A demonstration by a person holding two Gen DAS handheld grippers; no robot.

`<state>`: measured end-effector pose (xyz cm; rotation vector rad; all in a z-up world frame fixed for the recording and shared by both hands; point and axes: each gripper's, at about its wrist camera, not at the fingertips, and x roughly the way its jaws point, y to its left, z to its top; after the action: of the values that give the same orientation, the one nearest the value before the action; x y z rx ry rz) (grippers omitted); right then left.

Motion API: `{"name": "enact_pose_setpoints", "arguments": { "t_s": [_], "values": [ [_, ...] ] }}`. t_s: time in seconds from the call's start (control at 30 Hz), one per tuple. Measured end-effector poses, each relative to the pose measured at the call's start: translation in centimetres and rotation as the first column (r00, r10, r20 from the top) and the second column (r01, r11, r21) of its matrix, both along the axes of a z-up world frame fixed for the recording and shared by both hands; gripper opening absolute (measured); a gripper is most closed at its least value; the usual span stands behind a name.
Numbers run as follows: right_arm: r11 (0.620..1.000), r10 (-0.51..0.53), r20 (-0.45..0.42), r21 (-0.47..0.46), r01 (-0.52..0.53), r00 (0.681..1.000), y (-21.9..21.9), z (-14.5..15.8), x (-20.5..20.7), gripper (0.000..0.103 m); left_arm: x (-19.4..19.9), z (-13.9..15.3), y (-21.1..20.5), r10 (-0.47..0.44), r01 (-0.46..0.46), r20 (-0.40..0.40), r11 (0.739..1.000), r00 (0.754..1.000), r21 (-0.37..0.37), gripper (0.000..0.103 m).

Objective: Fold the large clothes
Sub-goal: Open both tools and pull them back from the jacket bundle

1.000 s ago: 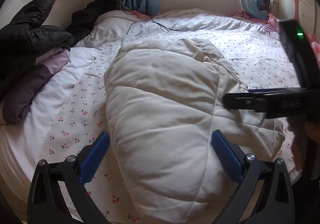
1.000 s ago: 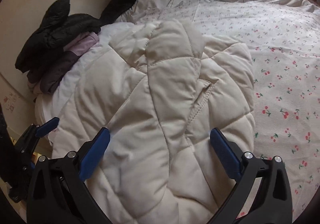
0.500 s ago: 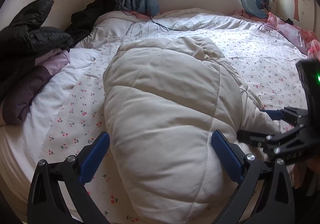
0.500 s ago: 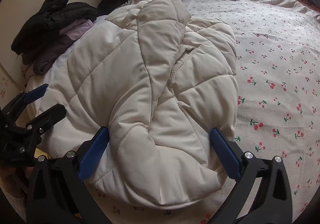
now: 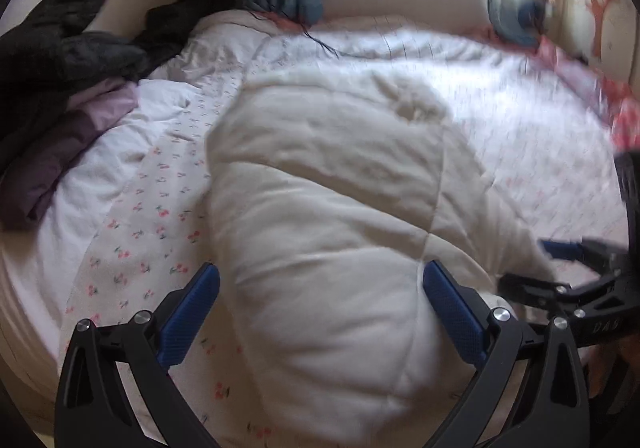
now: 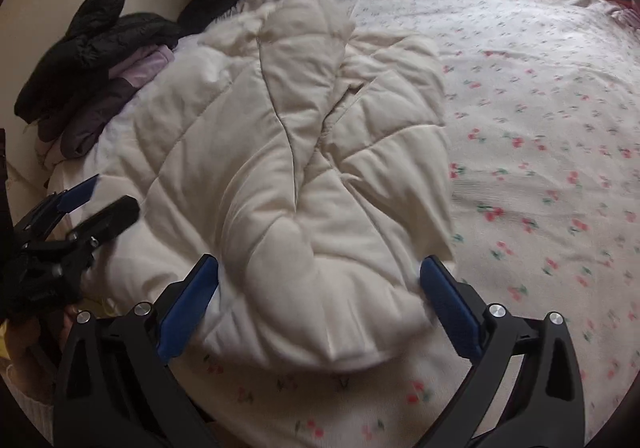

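**Coat dead ahead of both grippers, long axis running away from me**

I see the cream quilted coat (image 5: 320, 232) lying on the cherry-print bed (image 6: 560, 167), its near end close to the bed's near edge and its long axis running away toward the headboard side. A sleeve (image 6: 296, 95) is folded lengthwise over the body.

My left gripper (image 5: 320, 312) has its jaws spread wide, nothing between the pads — the coat's near left bulge sits framed between them, but contact I can't confirm through the blur. My right gripper (image 6: 318, 298) is also spread and empty, straddling the near end of the coat on its right side.

The relation that matters — both grippers sit at the same near end, left on the left flank, right on the right, about equally near. I judge the next fold goes along the long axis: pinch the near hem at both corners and carry it away toward the collar end.

Dark jackets (image 5: 60, 47) piled at the bed's left edge, well apart from the coat.
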<state>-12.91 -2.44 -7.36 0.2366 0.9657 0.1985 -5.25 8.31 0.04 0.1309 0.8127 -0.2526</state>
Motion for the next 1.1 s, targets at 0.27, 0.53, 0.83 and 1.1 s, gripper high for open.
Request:
{"name": "enact_pose_setpoints", "arguments": {
  "t_s": [0.27, 0.53, 0.83, 1.1],
  "values": [
    [0.999, 0.036, 0.009, 0.003, -0.036, 0.999, 0.0, 3.1, 0.3, 0.096, 0.5, 3.5, 1.3, 0.006, -0.01, -0.06, 0.998, 0.998, -0.063, 0.098],
    [0.993, 0.016, -0.1, -0.115, -0.028, 0.995, 1.6, 0.8, 6.5, 0.096, 3.4, 2.9, 0.8, 0.021, -0.048, -0.177, 0.988, 0.984, -0.147, 0.098],
    [1.0, -0.016, -0.048, -0.019, 0.015, 0.999, -0.8, 3.6, 2.5, 0.096, 3.5, 1.4, -1.2, 0.037, -0.044, -0.207, 0.999, 0.978, -0.031, 0.098],
    [0.982, -0.013, -0.007, -0.191, 0.011, 1.0, 1.5, 6.6, 0.0, 0.096, 1.3, 3.3, -0.5, 0.101, -0.107, -0.175, 0.994, 0.979, -0.023, 0.098]
  ]
}}
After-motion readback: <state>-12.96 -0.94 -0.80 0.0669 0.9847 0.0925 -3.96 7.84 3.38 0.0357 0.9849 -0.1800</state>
